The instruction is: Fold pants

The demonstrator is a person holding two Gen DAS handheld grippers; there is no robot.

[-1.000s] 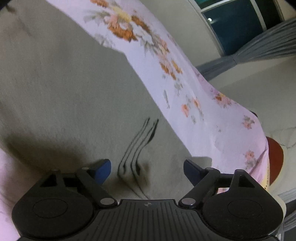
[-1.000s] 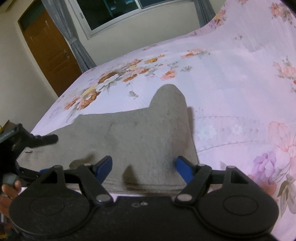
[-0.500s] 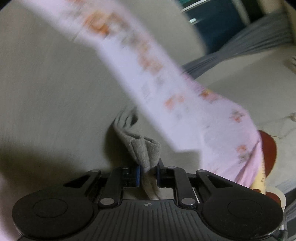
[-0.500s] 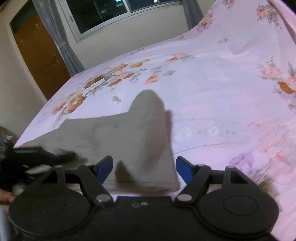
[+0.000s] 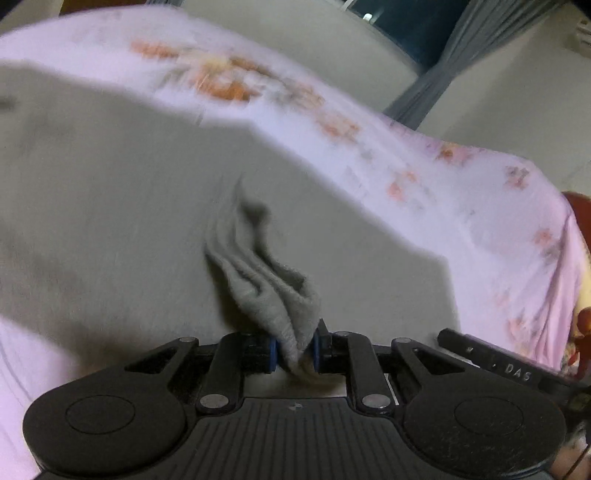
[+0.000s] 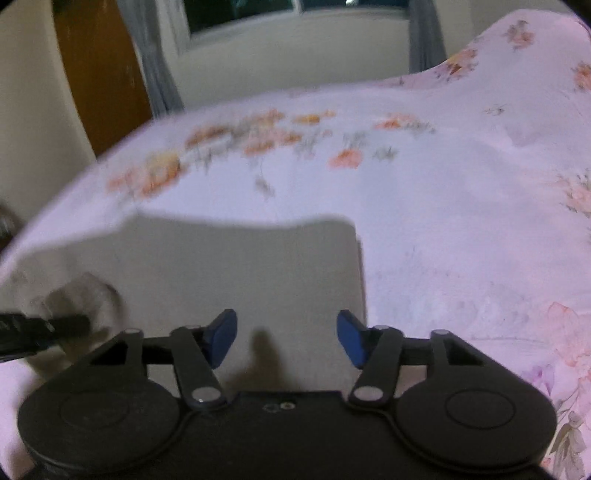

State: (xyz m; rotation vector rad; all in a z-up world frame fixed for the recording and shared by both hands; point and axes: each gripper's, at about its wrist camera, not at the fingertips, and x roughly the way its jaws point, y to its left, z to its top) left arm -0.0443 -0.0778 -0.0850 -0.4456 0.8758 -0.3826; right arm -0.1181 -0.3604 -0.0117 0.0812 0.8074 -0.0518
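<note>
The bed [image 6: 461, 229], under a pale pink floral sheet, fills both views, and the grey pants [image 5: 122, 206] lie spread flat across its near part. In the left wrist view the cloth covers most of the lower left; in the right wrist view the pants [image 6: 240, 273] show as a broad grey slab ending at a straight edge on the right, a corner the left view does not reach. Both frames are smeared, so the fine weave and any seams are hard to read.

Against 1 second ago, the left hand-held gripper [image 5: 294, 350] has gone from wide open above flat cloth to clenched on a pinched ridge of pants fabric, which stands up in 3 or so folds from between its blue pads. The right hand-held gripper [image 6: 282, 338] has just been closing: its blue fingers [image 6: 221, 338] stand narrower than before, still apart, with pants cloth lying under the gap and neither pad seeming to press on it.

Only the right wrist view shows the brown door [image 6: 99, 74], the window [image 6: 295, 11] and the left tool's black tip [image 6: 44, 326] entering at the left edge beside a rumple in the cloth. Only the left wrist view shows the pinch itself, plus a black bar [image 5: 491, 360] marked "DAS" at lower right.
</note>
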